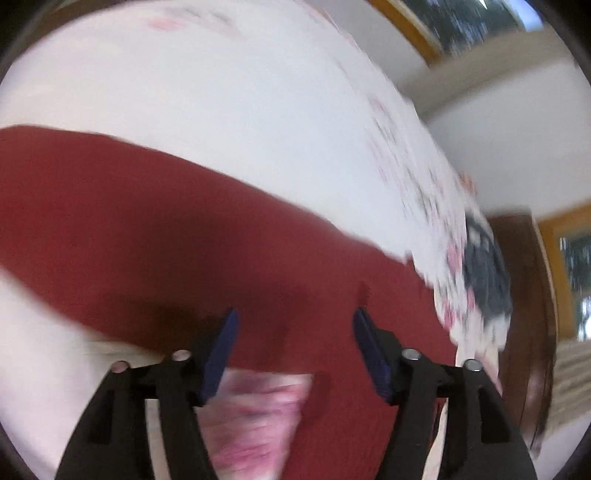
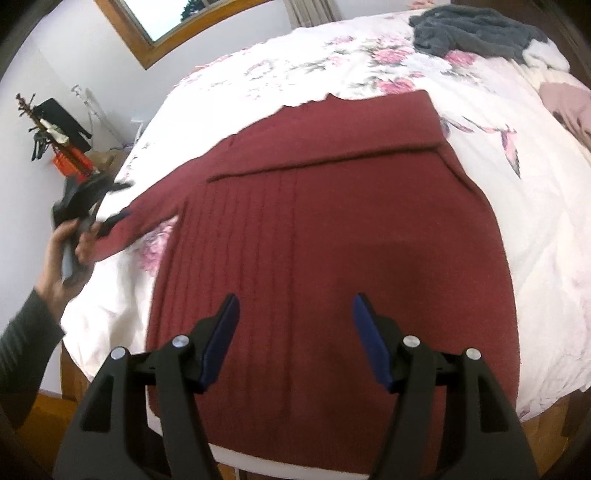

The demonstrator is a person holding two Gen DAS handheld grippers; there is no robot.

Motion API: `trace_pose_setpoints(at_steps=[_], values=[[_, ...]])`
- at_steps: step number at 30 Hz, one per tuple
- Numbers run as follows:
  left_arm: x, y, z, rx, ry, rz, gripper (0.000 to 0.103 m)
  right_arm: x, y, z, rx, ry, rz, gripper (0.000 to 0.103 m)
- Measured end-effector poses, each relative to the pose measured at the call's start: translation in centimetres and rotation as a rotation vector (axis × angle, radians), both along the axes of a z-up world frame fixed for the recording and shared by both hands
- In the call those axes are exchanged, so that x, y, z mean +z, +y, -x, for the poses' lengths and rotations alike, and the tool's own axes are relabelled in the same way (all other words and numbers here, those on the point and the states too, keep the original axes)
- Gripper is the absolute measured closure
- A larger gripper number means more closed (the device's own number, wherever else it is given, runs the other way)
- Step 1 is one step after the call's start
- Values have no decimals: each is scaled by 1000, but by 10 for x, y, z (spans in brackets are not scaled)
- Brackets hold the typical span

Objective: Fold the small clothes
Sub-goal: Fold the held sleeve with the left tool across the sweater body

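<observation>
A dark red knitted sweater (image 2: 332,221) lies flat on the floral bed sheet (image 2: 535,221). One sleeve (image 2: 332,129) is folded across its upper part. The other sleeve (image 2: 147,218) stretches out to the left. My right gripper (image 2: 295,306) hovers open over the sweater's lower body, holding nothing. In the right wrist view, a hand (image 2: 59,266) holds my left gripper (image 2: 116,205) at the cuff end of the outstretched sleeve. The blurred left wrist view shows my left gripper (image 1: 293,321) with its fingers apart just over the red sleeve (image 1: 184,240).
A grey garment (image 2: 476,29) and a dusty pink one (image 2: 569,103) lie at the far right of the bed. A stand with hangers (image 2: 48,125) is by the wall at the left. The bed's near edge runs under the sweater hem.
</observation>
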State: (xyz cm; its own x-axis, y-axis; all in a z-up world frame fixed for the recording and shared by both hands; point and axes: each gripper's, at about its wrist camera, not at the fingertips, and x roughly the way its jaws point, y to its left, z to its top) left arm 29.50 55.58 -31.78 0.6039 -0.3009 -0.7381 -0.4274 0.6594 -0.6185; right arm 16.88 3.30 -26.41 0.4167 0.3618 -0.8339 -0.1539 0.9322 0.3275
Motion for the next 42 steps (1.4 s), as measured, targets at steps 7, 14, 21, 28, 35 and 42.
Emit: trace_pose_setpoints(at_steps=[7,14,21,28,35,42], values=[[-7,156,123,376,-49,117,34,21,46,11,90,-29,1,35],[-54,207,129,496,-7,232,34,28,74,16,116,-27,34,35],[-78,223,110,518,17,254,35,31,83,15,112,-24,71,33],[-64,235,108,519,29,232,90,38,93,15,126,-36,73,33],[29,211,98,420,-160,150,92,51,87,20,117,-61,52,33],[148,129,41,191,-353,74,92,60,58,22,48,-58,-29,33]])
